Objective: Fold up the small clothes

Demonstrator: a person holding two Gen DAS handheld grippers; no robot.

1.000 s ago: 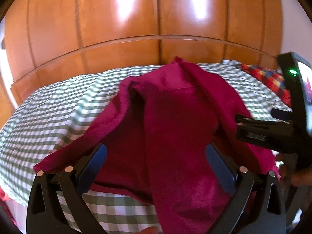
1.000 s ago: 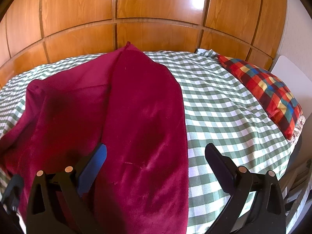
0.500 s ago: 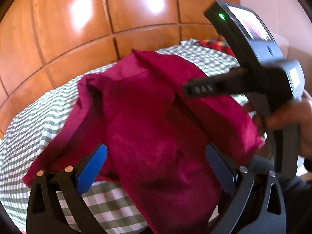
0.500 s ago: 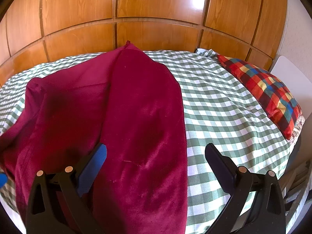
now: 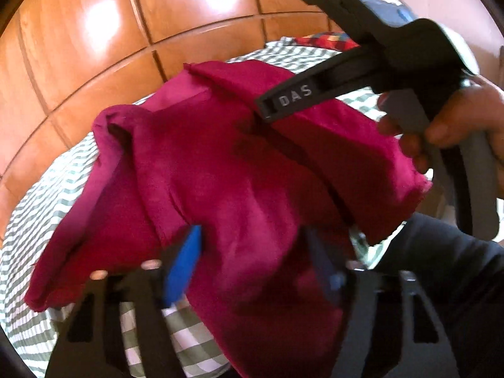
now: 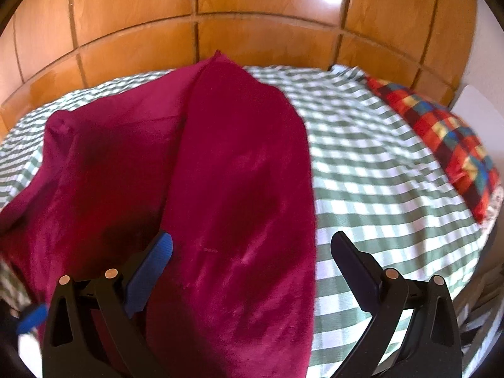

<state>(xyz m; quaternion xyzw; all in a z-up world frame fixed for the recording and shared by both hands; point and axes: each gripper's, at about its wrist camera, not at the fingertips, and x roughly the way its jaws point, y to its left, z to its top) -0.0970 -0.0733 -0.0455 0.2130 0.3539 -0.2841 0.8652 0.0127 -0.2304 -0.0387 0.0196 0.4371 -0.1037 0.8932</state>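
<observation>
A dark red velvety garment (image 5: 220, 173) lies crumpled on the green-checked bedsheet (image 5: 41, 195). My left gripper (image 5: 252, 239) hangs over its near edge with jaws closing. A raised fold of the cloth sits between the blurred fingers, and the pads do not clearly press on it. In the right wrist view the same garment (image 6: 239, 173) has a long folded panel running away from me. My right gripper (image 6: 252, 239) stands wide open above that panel's right edge, its left finger over cloth and its right finger over the sheet (image 6: 378, 163). The right tool's body (image 5: 393, 63) is held in a hand (image 5: 456, 119).
A plaid red, blue and yellow pillow (image 6: 441, 138) lies at the bed's right end. A polished wooden panel wall (image 6: 252, 15) runs behind the bed. A dark-clothed leg (image 5: 441, 267) of the person is at the bed's near edge. Bare sheet stretches right of the garment.
My left gripper has rolled and dropped closer to the garment's near edge, and its jaws have narrowed around a fold. The right gripper and the cloth under it have hardly moved.
</observation>
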